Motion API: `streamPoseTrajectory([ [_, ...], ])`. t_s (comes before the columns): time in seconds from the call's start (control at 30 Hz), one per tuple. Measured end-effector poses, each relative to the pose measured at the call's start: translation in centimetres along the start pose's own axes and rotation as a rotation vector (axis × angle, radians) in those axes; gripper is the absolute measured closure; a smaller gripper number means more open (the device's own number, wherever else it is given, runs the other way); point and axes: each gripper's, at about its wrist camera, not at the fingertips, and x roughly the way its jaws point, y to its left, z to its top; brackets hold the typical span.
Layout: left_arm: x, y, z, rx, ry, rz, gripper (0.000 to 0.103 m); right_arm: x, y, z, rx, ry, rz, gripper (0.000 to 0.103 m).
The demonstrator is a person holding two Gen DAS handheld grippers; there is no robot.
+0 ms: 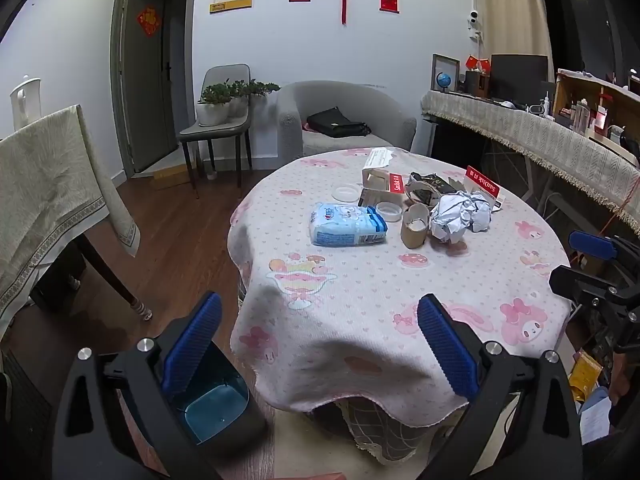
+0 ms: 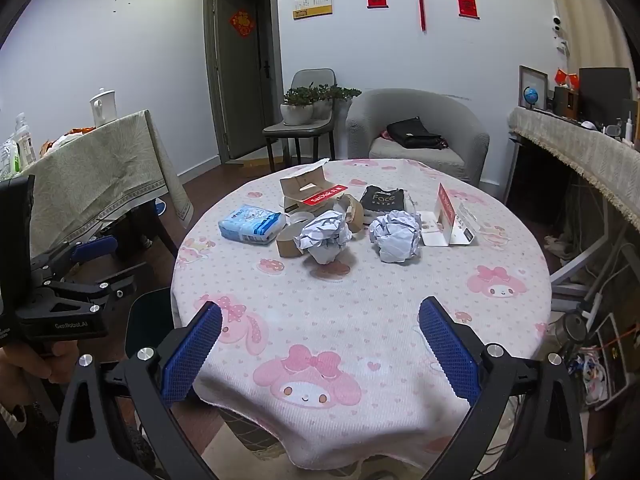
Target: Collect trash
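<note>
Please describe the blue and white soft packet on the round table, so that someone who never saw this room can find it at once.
Find the round table with the pink cartoon tablecloth. At the left end of the trash pile lies the blue and white soft plastic packet, flat, beside a brown cardboard tape roll. It is the only blue item there; its neighbours are brown cardboard or crumpled white paper balls.

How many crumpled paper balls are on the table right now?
2. One crumpled paper ball sits mid-table, against the cardboard tape roll. The other ball lies to its right, beside the red-and-white card package. More might hide behind the boxes.
</note>
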Motion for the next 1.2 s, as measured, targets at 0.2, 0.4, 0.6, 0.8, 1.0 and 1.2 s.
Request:
streamPoseTrajectory([
  [0.2,-0.51,-0.03,0.09,0.004,-0.003,0.004,0.003,-0.05,0.04,0.03,-0.001,-0.002,0.0,0.003],
  [0.4,0.19,0.21,0.02,-0.009,0.005,0.0,0.003,0.14,0.06,-0.05,-0.002,-0.003,0.001,0.003],
  [0.6,0.14,0.27,0.07,-0.009,0.005,0.0,0.003,0.09,0.12,0.07,-0.003,-0.006,-0.001,0.003],
  [0.8,0.11,0.35,0.09,-0.007,0.007,0.001,0.003,0.1,0.27,0.06,-0.004,-0.006,0.0,0.003],
  [1.0,0.4,0.33,0.15,-0.003,0.012,0.001,0.003,0.1,0.26,0.04,-0.003,-0.006,0.0,0.003],
  [1.2,0.45,0.61,0.37,-0.001,0.012,0.0,0.003,0.04,0.22,0.02,-0.003,-0.006,0.0,0.003],
])
